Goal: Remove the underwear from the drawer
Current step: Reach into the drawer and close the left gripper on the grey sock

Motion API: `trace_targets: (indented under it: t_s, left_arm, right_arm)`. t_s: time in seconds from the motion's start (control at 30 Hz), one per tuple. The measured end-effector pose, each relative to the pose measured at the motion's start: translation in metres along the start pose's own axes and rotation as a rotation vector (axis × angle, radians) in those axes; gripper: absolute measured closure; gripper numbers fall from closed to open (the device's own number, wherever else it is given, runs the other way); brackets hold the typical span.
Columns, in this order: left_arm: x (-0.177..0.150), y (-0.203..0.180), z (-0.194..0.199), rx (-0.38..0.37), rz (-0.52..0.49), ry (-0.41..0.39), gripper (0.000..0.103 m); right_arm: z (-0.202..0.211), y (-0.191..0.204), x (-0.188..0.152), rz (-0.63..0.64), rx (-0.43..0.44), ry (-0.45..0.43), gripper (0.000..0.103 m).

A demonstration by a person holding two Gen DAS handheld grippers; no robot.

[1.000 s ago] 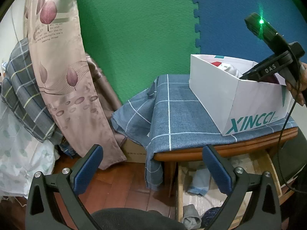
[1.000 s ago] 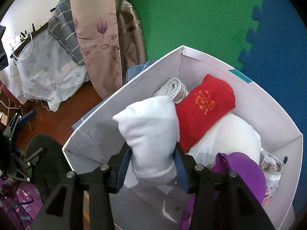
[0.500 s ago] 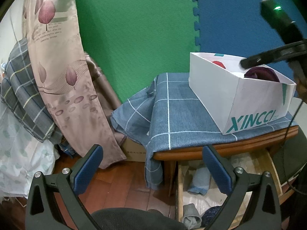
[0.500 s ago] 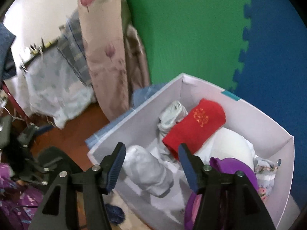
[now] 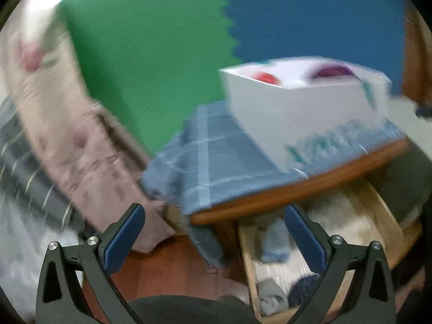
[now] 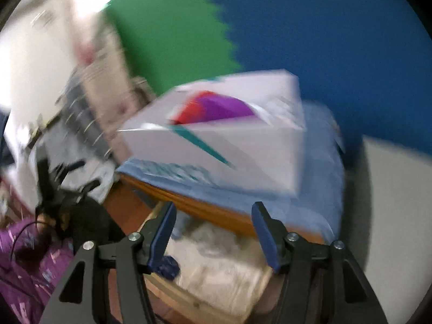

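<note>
1. Both my grippers are empty, with jaws apart: the left gripper (image 5: 214, 239) and the right gripper (image 6: 214, 233).
2. Rolled underwear (image 5: 274, 243) lies in the open drawer (image 5: 378, 216), just below and between my left fingers.
3. Beneath my right gripper the drawer (image 6: 216, 272) is blurred.
4. On the table stands a white box (image 5: 302, 116).

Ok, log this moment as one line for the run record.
left gripper: open, empty | right gripper: open, empty, above open drawer | white box: on table, holds garments | view: blurred
</note>
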State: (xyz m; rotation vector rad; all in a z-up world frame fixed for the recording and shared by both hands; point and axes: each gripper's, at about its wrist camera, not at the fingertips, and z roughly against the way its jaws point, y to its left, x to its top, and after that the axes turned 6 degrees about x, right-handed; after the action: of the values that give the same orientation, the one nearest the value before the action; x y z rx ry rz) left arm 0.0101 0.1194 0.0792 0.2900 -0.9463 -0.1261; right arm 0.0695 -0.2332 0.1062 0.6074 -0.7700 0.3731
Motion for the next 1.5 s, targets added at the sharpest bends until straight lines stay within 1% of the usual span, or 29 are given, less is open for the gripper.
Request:
trace_targets:
  t_s: [0.03,0.1,0.13,0.2,0.23,0.3,0.33,0.4,0.47,0.53,0.63,0.67,0.8,0.87,0.93,0.97,1.03,1.1,1.13,1.17,1.2,1.3,1.33,1.37,1.4,1.5]
  left_arm:
    - [-0.001,-0.020,0.001,-0.060,-0.088,0.020,0.000]
    - [-0.004,-0.051,0.004,-0.124,-0.192,0.052,0.000]
    - [-0.007,-0.076,0.004,-0.165,-0.271,0.066,0.000]
    - [-0.010,-0.109,0.004,-0.182,-0.372,0.069,0.000]
    - [-0.013,-0.135,-0.001,-0.197,-0.452,0.085,0.000]
    - [-0.018,-0.167,-0.008,-0.204,-0.548,0.097,0.000]
    - [-0.022,-0.188,-0.014,-0.210,-0.613,0.088,0.000]
    - [-0.026,-0.215,-0.024,-0.220,-0.688,0.080,0.001]
    - [-0.028,-0.237,-0.038,-0.231,-0.743,0.092,0.004]
    - [-0.029,-0.251,-0.054,-0.229,-0.764,0.114,0.005]
    - [-0.028,-0.262,-0.081,-0.253,-0.738,0.178,0.008]
    - [-0.032,-0.266,-0.083,-0.253,-0.740,0.173,0.012]
    - [-0.044,-0.281,-0.100,-0.243,-0.781,0.206,0.012]
    - [-0.051,-0.283,-0.107,-0.199,-0.805,0.174,0.012]
    - [-0.052,-0.285,-0.114,-0.163,-0.817,0.160,0.012]
    - [-0.052,-0.285,-0.116,-0.152,-0.810,0.157,0.010]
    - [-0.050,-0.282,-0.126,-0.107,-0.788,0.155,0.006]
    - [-0.050,-0.281,-0.134,-0.093,-0.781,0.163,0.005]
    - [-0.053,-0.283,-0.136,-0.077,-0.799,0.152,0.004]
    - [-0.058,-0.286,-0.136,-0.076,-0.827,0.136,0.001]
    - [-0.061,-0.287,-0.135,-0.075,-0.842,0.129,0.000]
    - [-0.077,-0.294,-0.143,-0.063,-0.885,0.148,0.000]
    - [-0.083,-0.295,-0.149,-0.067,-0.897,0.171,0.000]
    - [-0.082,-0.292,-0.146,-0.090,-0.869,0.135,0.000]
    - [-0.082,-0.290,-0.145,-0.097,-0.859,0.128,0.000]
    - [-0.080,-0.286,-0.146,-0.129,-0.807,0.137,0.000]
  right_arm:
    - [0.007,-0.018,-0.010,-0.074,-0.008,-0.006,0.043]
    - [0.019,-0.045,-0.027,-0.187,-0.016,-0.035,0.043]
    - [0.029,-0.057,-0.033,-0.246,0.008,-0.074,0.043]
    - [0.041,-0.059,-0.034,-0.250,0.017,-0.134,0.043]
    - [0.047,-0.058,-0.035,-0.239,0.018,-0.160,0.043]
    - [0.046,-0.059,-0.038,-0.240,0.030,-0.149,0.043]
    - [0.046,-0.058,-0.038,-0.236,0.029,-0.149,0.043]
    - [0.051,-0.057,-0.040,-0.217,0.036,-0.164,0.043]
    - [0.056,-0.054,-0.041,-0.207,0.042,-0.178,0.043]
    - [0.060,-0.057,-0.044,-0.218,0.054,-0.192,0.043]
    - [0.068,-0.064,-0.048,-0.248,0.078,-0.218,0.043]
    - [0.070,-0.068,-0.049,-0.262,0.090,-0.229,0.043]
    - [0.076,-0.079,-0.053,-0.309,0.132,-0.263,0.043]
    - [0.076,-0.083,-0.055,-0.324,0.146,-0.271,0.042]
    - [0.074,-0.084,-0.055,-0.328,0.151,-0.270,0.042]
    - [0.072,-0.084,-0.054,-0.325,0.151,-0.266,0.042]
    - [0.068,-0.081,-0.054,-0.310,0.142,-0.251,0.042]
    - [0.065,-0.079,-0.053,-0.298,0.138,-0.236,0.042]
    - [0.063,-0.079,-0.052,-0.293,0.138,-0.228,0.042]
    - [0.063,-0.078,-0.052,-0.292,0.137,-0.227,0.042]
    - [0.063,-0.079,-0.053,-0.293,0.137,-0.228,0.042]
    - [0.064,-0.081,-0.054,-0.306,0.148,-0.235,0.042]
    - [0.064,-0.082,-0.054,-0.312,0.150,-0.237,0.042]
    - [0.064,-0.084,-0.054,-0.317,0.154,-0.239,0.042]
    - [0.064,-0.084,-0.054,-0.320,0.156,-0.239,0.042]
    - [0.063,-0.085,-0.054,-0.325,0.161,-0.238,0.042]
